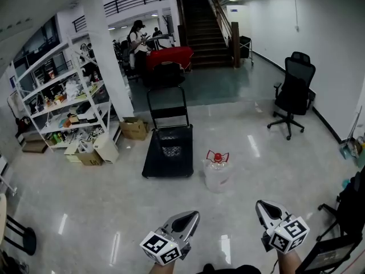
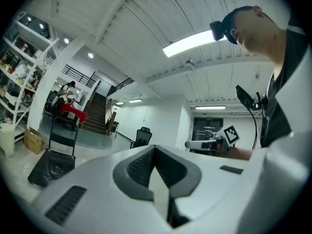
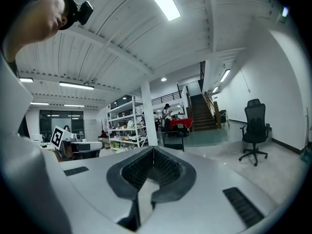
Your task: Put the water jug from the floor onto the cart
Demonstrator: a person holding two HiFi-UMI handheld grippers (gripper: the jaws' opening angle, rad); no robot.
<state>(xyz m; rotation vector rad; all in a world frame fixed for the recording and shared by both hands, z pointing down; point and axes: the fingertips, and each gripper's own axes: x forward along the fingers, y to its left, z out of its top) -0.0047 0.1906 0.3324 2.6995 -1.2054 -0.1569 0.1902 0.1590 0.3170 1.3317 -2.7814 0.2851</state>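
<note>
A clear water jug [image 1: 217,173] with a red cap and handle stands on the glossy floor just right of a black platform cart [image 1: 168,150], whose handle frame rises at its far end. My left gripper [image 1: 193,217] hovers low in the head view, short of the jug and to its left, jaws together with nothing in them. My right gripper [image 1: 261,205] is at the lower right, also short of the jug, shut and empty. In the left gripper view the cart [image 2: 51,165] lies at the left and the right gripper [image 2: 209,143] shows beyond. The jug is hidden in both gripper views.
White shelving [image 1: 60,104] with clutter and cardboard boxes [image 1: 134,128] stands left of the cart beside a white pillar [image 1: 108,56]. A black office chair [image 1: 293,93] is at the right. A red-covered table [image 1: 169,57], a person and stairs [image 1: 202,30] lie beyond.
</note>
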